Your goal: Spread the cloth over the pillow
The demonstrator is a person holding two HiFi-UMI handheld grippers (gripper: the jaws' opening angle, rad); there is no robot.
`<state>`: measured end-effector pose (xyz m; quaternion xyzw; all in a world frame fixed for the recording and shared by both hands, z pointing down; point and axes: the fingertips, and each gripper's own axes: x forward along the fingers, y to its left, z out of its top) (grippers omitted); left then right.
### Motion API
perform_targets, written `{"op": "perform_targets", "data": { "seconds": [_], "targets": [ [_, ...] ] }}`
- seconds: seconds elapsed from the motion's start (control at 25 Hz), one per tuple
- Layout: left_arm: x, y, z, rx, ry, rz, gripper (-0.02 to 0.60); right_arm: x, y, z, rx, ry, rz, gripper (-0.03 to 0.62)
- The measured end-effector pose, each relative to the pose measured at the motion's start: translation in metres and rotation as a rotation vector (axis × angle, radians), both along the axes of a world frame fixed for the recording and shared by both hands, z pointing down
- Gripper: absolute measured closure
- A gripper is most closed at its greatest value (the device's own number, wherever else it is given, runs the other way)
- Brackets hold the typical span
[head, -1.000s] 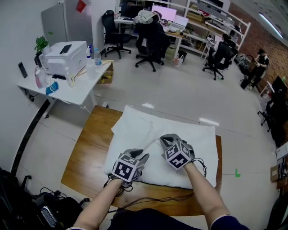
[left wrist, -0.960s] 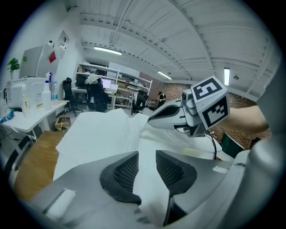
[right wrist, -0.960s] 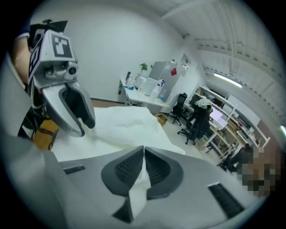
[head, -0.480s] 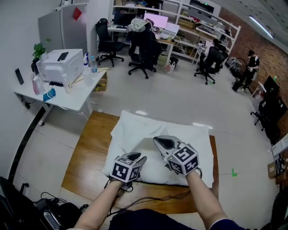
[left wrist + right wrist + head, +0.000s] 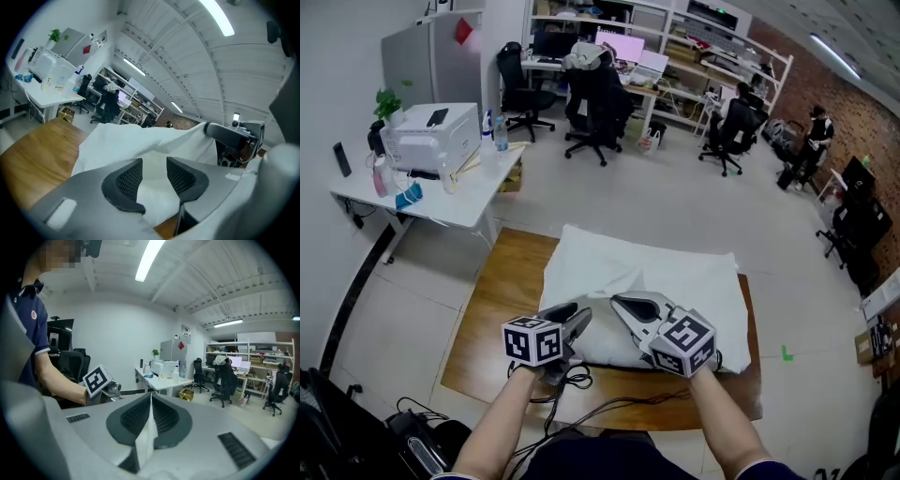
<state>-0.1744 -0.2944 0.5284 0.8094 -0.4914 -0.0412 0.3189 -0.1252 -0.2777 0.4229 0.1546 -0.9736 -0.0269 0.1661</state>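
Right gripper is clenched on the cloth: its own view shows a thin white fold nipped between the closed pads. Left gripper is released. Its jaws have just been opening, and white fabric shows in the gap without either pad pressing it.

The cloth runs from both grippers out ahead over a wooden table. The pillow beneath cannot be told from it.

Surroundings: one white desk left of the left gripper, carrying one printer, and at least three black office chairs far ahead. Loose cables lie on the table behind the grippers.

Only the left gripper view shows the cloth lifted to the right gripper (a raised sheet). Only the right gripper view shows the pinch itself.
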Motion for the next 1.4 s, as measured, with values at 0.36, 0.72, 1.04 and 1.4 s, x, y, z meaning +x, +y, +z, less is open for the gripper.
{"op": "perform_targets", "data": {
  "seconds": [0.36,0.72,1.04,1.4],
  "targets": [
    [-0.063,0.076,0.019,-0.055,-0.046,-0.211,0.413,-0.027,0.058,0.007,-0.001,-0.04,-0.122,0.58],
    [-0.066,0.146,0.018,-0.089,-0.072,-0.288,0.413,-0.015,0.099,0.043,-0.026,-0.018,-0.143,0.58],
    [-0.033,0.137,0.039,-0.116,-0.027,-0.151,0.426,0.011,0.116,0.129,-0.109,0.176,-0.049,0.58],
    [-0.029,0.1,0.027,-0.068,0.303,-0.09,0.4,0.038,0.097,0.128,-0.084,0.212,0.079,0.58]
  ]
}}
